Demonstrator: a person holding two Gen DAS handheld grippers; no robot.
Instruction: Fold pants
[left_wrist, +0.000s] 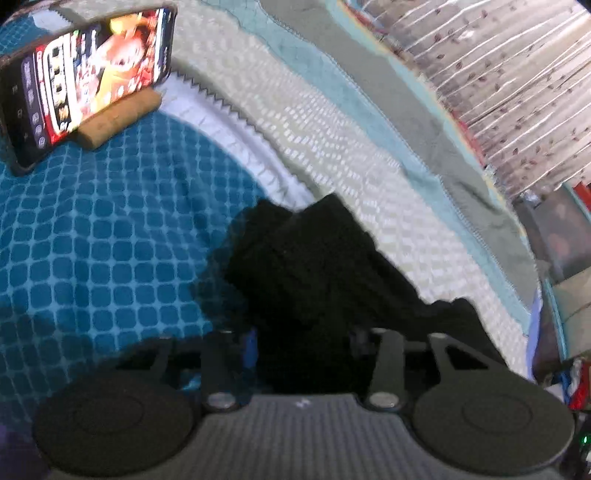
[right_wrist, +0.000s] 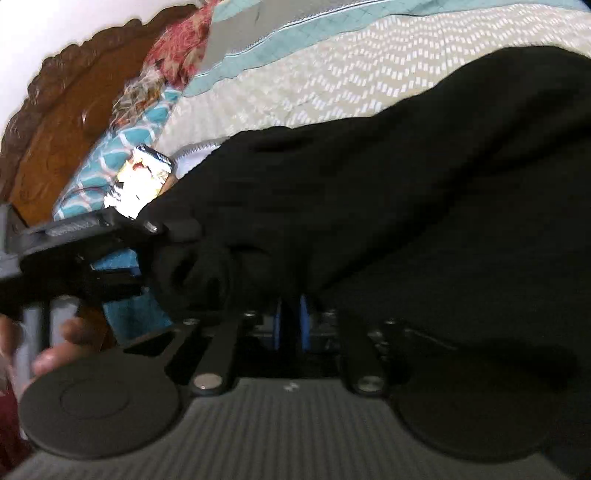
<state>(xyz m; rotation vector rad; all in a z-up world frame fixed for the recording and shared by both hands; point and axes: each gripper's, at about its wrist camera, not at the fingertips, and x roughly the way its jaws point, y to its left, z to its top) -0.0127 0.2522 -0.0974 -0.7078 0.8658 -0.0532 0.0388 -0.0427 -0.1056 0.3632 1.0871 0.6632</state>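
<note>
The left hand-held gripper (left_wrist: 301, 343) is closed on a bunched edge of the black pants (left_wrist: 317, 266), the cloth filling the narrow gap between its fingers. The right hand-held gripper (right_wrist: 291, 314) also pinches the pants (right_wrist: 406, 206), its blue-lined fingers (right_wrist: 303, 314) nearly together with dark fabric between them. The pants trail across the bed, over a blue checked cover (left_wrist: 110, 240) and a cream patterned blanket (left_wrist: 332, 147). A phone (left_wrist: 88, 81) (its screen lit) leans on a small brown block (left_wrist: 118, 122). A carved wooden headboard (right_wrist: 62, 122) stands behind.
</note>
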